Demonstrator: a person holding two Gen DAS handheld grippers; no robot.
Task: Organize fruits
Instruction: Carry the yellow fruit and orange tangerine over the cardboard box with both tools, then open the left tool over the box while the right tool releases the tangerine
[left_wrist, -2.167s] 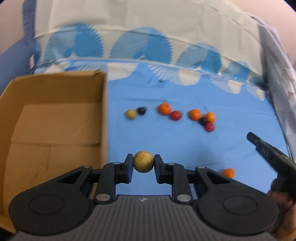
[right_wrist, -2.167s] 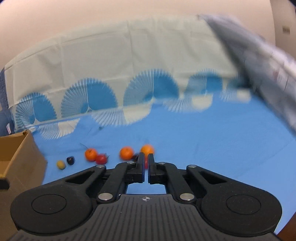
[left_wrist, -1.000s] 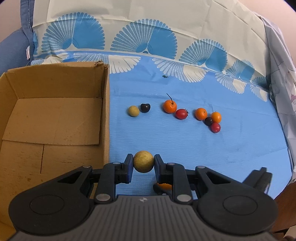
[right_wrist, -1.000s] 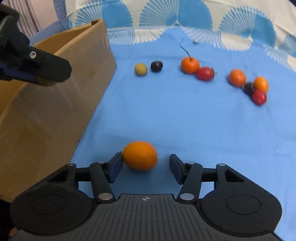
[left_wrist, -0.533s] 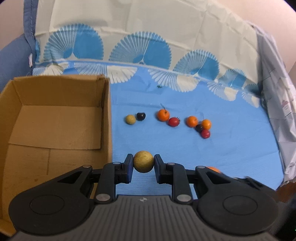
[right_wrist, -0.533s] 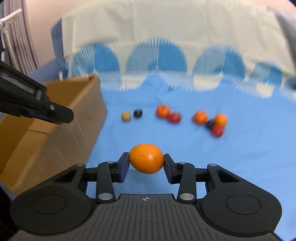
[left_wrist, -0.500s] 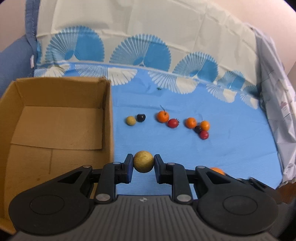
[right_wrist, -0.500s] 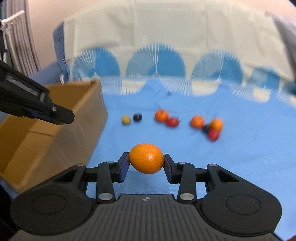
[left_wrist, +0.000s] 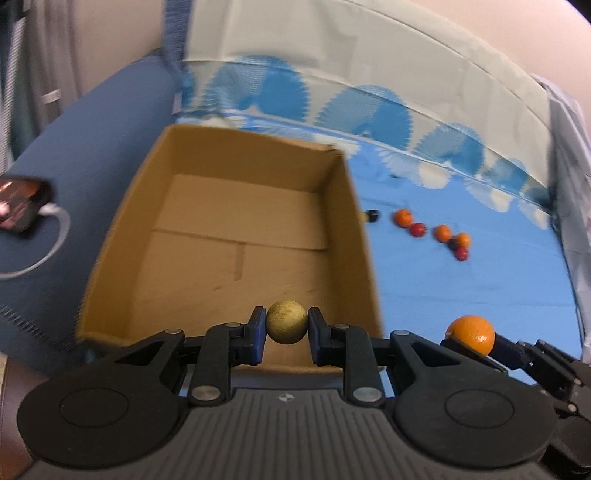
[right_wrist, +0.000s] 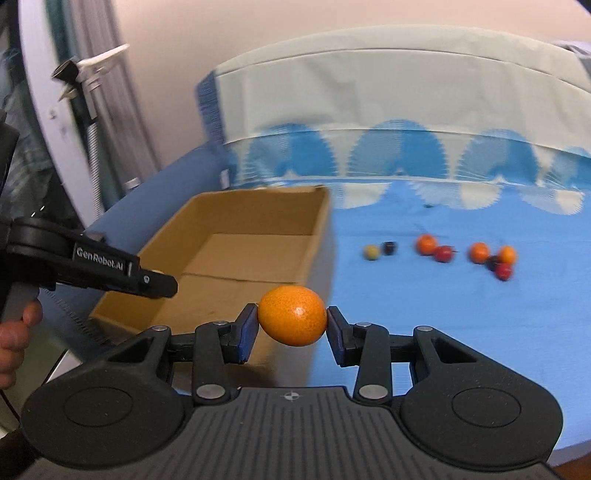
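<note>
My left gripper (left_wrist: 287, 328) clamps a tan ball fruit (left_wrist: 287, 322), hovering over the near edge of the open cardboard box (left_wrist: 236, 236). My right gripper (right_wrist: 291, 328) pinches an orange (right_wrist: 291, 315), just right of the box's near corner, above the blue cloth (right_wrist: 480, 317). Loose fruits (right_wrist: 439, 253) lie on the cloth at 1 o'clock from the orange, well apart from the box.
</note>
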